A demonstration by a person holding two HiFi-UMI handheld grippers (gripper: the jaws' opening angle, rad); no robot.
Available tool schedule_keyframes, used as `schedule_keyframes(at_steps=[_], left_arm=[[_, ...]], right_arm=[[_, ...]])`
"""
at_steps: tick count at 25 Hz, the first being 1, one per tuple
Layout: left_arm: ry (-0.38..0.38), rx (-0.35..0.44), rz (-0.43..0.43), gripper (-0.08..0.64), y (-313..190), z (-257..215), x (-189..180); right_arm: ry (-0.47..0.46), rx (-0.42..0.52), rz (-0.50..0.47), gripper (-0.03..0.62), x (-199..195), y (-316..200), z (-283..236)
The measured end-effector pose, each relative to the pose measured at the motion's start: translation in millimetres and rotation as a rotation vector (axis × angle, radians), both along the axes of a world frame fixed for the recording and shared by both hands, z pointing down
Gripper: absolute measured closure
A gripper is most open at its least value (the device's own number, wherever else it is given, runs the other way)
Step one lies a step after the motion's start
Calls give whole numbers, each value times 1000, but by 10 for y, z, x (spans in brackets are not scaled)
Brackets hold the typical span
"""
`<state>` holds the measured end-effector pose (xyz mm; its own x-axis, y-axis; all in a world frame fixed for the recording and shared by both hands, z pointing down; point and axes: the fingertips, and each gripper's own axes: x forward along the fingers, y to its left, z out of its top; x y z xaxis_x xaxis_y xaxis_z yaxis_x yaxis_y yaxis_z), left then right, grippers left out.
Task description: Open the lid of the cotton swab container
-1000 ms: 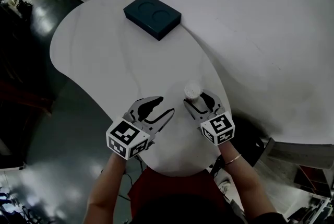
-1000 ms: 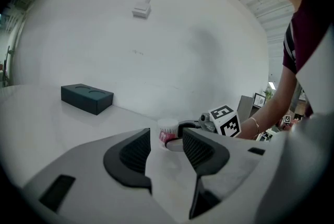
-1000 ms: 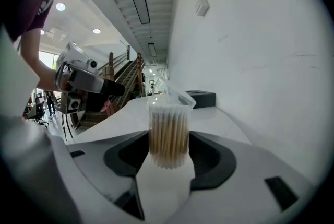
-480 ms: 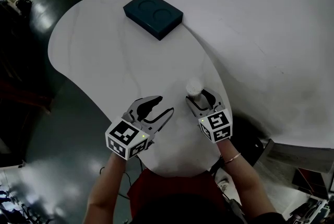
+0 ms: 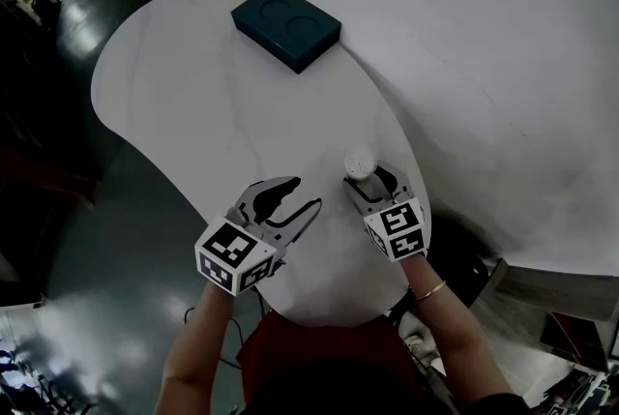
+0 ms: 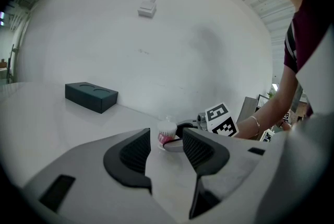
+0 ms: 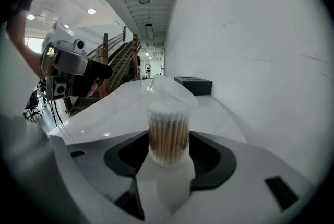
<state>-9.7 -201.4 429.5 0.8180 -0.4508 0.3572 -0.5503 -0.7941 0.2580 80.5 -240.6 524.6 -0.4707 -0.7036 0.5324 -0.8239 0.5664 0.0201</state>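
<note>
The cotton swab container (image 5: 360, 162) is a small clear cup packed with swabs, upright near the white table's right edge. In the right gripper view the container (image 7: 168, 134) stands between my right gripper's (image 7: 168, 151) black pads, which touch both its sides. Its clear lid (image 7: 169, 93) sits tilted on top. From the head view, my right gripper (image 5: 364, 179) closes around the cup's base. My left gripper (image 5: 308, 192) hovers open and empty just left of it. The left gripper view looks through the left gripper's (image 6: 167, 140) parted jaws at the container (image 6: 167, 128) a short way ahead.
A dark teal box (image 5: 286, 28) with two round recesses lies at the far end of the white table (image 5: 193, 113), against the white wall. The table's curved edge drops to a dark floor on the left. A person's arms and red top are at the near edge.
My right gripper has shifted slightly inward and turned a little with the container in it. My left gripper has stayed put.
</note>
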Motion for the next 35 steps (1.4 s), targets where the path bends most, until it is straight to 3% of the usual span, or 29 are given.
schedule_keyframes(at_steps=[16, 28, 35], left_arm=[[6, -4, -24, 348, 91, -44, -59], [1, -7, -44, 348, 154, -59, -112], [2, -4, -56, 348, 203, -69, -170]], right_arm=[[13, -8, -16, 337, -20, 7, 24], [-40, 5, -9, 337, 20, 69, -33], [-98, -54, 36, 337, 201, 383, -47]])
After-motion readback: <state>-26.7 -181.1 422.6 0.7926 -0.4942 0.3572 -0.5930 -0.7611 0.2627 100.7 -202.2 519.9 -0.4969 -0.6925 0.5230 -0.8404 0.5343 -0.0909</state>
